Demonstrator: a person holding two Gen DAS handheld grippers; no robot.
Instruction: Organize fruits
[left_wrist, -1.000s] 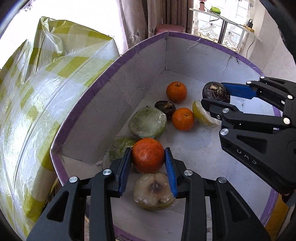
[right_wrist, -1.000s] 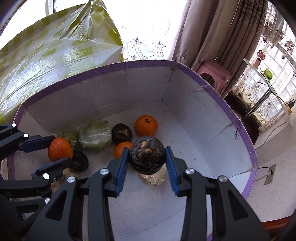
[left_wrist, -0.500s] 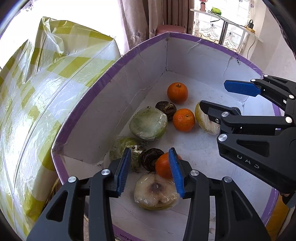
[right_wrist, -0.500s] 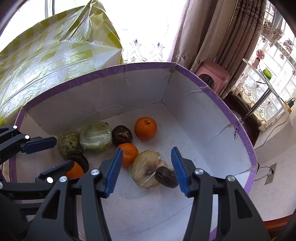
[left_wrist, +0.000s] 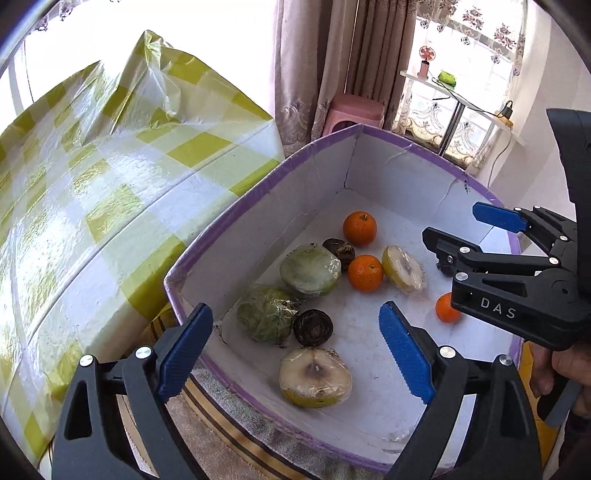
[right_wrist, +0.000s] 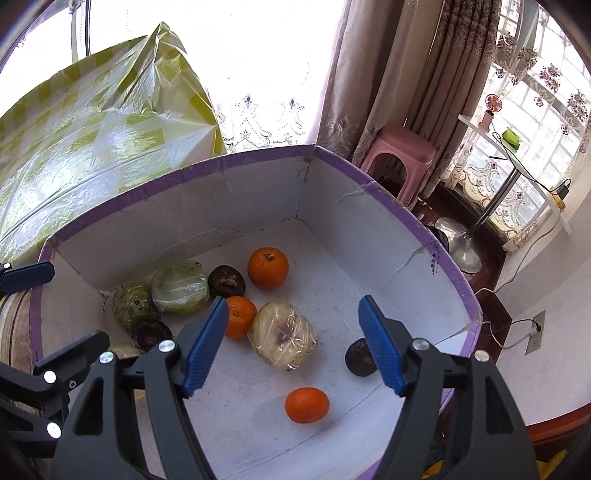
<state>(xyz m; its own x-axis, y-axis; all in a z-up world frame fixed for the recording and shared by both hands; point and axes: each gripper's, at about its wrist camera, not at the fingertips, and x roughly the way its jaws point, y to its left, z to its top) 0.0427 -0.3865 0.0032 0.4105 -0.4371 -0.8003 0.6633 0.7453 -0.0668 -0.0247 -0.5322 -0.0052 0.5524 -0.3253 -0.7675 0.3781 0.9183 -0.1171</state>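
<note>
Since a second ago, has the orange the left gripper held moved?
Yes. The orange left the left gripper, whose fingers have just been opening, and now lies toward the box near wall.

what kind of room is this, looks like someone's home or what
Most likely a living space in a home. Patterned curtains hang at a bright window, a pink plastic stool stands beside them, and a table under a green checked plastic cloth sits next to the fruit box.

Matt cardboard box (right_wrist: 369, 236) (cracked); glossy plastic tablecloth (left_wrist: 110, 206)
</note>
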